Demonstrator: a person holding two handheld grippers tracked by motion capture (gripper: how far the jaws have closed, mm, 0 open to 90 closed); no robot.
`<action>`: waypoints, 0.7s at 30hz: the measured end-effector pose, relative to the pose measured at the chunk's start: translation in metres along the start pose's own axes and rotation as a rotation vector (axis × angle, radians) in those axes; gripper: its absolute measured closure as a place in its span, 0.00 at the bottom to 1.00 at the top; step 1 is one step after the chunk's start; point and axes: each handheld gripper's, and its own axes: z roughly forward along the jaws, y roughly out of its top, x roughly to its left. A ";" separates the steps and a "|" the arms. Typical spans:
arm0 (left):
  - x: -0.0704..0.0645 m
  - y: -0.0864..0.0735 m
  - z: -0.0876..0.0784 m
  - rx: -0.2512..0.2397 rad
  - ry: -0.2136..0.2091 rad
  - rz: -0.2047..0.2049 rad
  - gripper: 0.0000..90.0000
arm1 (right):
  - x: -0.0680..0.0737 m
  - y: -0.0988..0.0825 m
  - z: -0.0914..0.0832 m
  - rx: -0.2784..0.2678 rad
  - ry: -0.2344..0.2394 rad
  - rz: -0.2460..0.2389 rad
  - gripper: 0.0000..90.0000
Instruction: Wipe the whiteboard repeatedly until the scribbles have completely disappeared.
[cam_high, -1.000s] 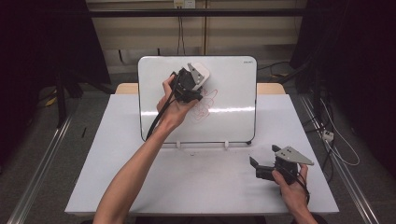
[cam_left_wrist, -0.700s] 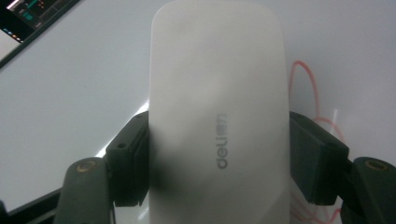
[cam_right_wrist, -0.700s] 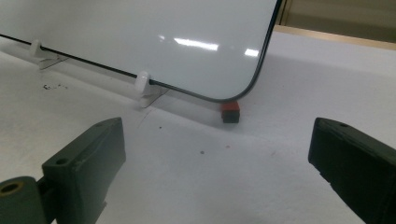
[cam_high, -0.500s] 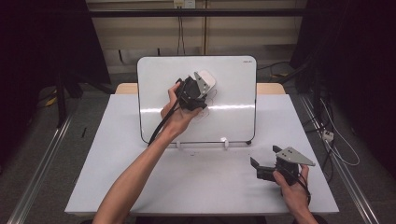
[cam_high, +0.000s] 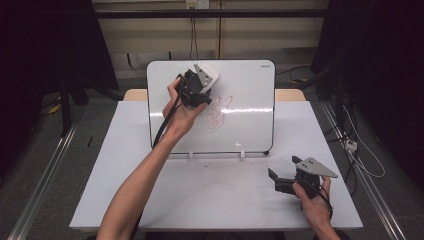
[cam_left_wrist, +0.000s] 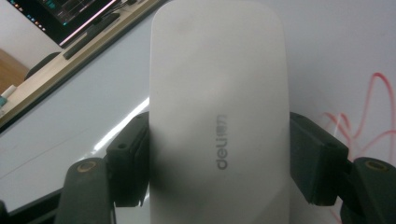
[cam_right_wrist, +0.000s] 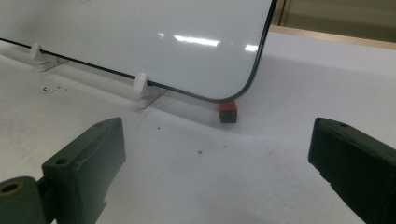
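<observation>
A white board eraser (cam_high: 208, 74) marked "deli" (cam_left_wrist: 217, 116) sits between the jaws of my left gripper (cam_high: 201, 82), which is shut on its sides (cam_left_wrist: 217, 158). It is held against the upper left of the tilted whiteboard (cam_high: 245, 130). A red scribble (cam_high: 219, 112) lies on the board just right of and below the eraser (cam_left_wrist: 369, 116). My right gripper (cam_high: 282, 169) rests low over the table at the front right, open, with nothing between its jaws (cam_right_wrist: 217, 158). It faces the board's lower right corner (cam_right_wrist: 247, 88).
The whiteboard stands on white clip feet (cam_right_wrist: 140, 84) on the white table (cam_high: 225, 200). A small red and black block (cam_right_wrist: 229, 112) sits under its lower right corner. Dark specks lie on the table in front of the board. Cables hang at the table's right side (cam_high: 357, 155).
My left gripper slid the eraser right and a little down across the board, then back up and left. The red scribble is now uncovered beside it. My right gripper has not moved.
</observation>
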 end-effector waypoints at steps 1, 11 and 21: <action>0.000 0.000 0.000 0.000 0.000 0.000 0.35 | 0.000 0.000 0.000 0.001 0.001 0.000 0.05; -0.008 -0.006 0.001 -0.006 0.015 0.016 0.35 | 0.001 0.000 0.000 0.001 -0.003 -0.002 0.05; -0.039 -0.016 0.001 -0.016 -0.009 0.076 0.34 | 0.002 0.001 0.001 0.002 -0.001 -0.005 0.05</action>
